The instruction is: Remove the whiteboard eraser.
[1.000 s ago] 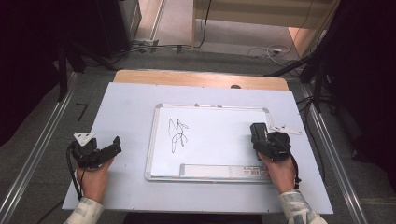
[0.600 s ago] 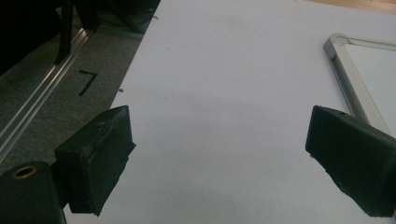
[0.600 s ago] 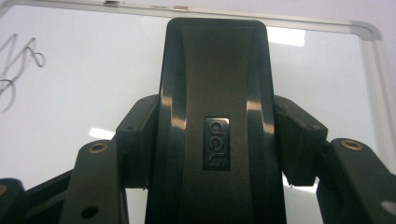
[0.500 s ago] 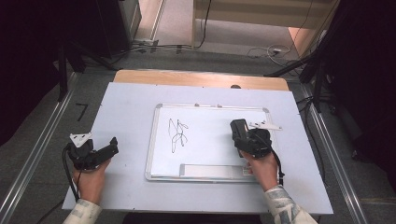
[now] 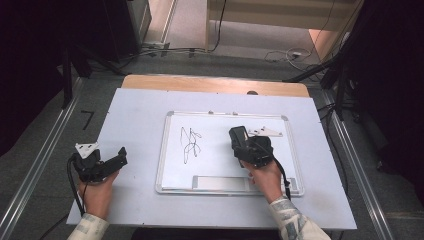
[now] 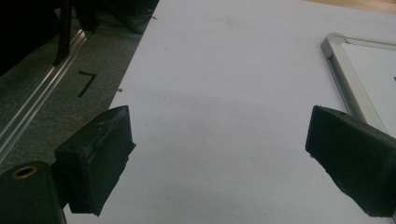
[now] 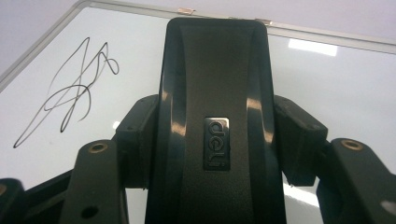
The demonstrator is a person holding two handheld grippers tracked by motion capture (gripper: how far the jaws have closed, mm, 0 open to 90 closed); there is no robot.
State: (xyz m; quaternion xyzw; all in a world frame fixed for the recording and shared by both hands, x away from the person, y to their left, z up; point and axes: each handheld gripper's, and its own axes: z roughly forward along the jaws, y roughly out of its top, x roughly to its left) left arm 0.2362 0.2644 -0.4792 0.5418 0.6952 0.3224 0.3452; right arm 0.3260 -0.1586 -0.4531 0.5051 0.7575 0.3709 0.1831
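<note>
While the right gripper (image 5: 239, 141) is hovering over the middle of the whiteboard (image 5: 300, 150), just right of centre in the high view, its jaws are clamping a black eraser (image 7: 215, 116) from both sides. Seen through the right gripper view, that eraser is standing tall in the centre of the frame, a small embossed logo plate on its glossy back. A black scribble (image 5: 190, 144) is sitting on the board's left half in the high view, a little to the left of the eraser; in the right gripper view the same scribble (image 7: 74, 88) is showing at the upper left of the frame.

Down at the lower left of the high view, the left gripper (image 5: 119, 159) is resting on the white table (image 5: 135, 115), well apart from the board. Its jaws are standing wide apart with nothing between them, bare tabletop showing in the gap in the left gripper view. At that view's upper right, the board's metal corner is peeking in.
</note>
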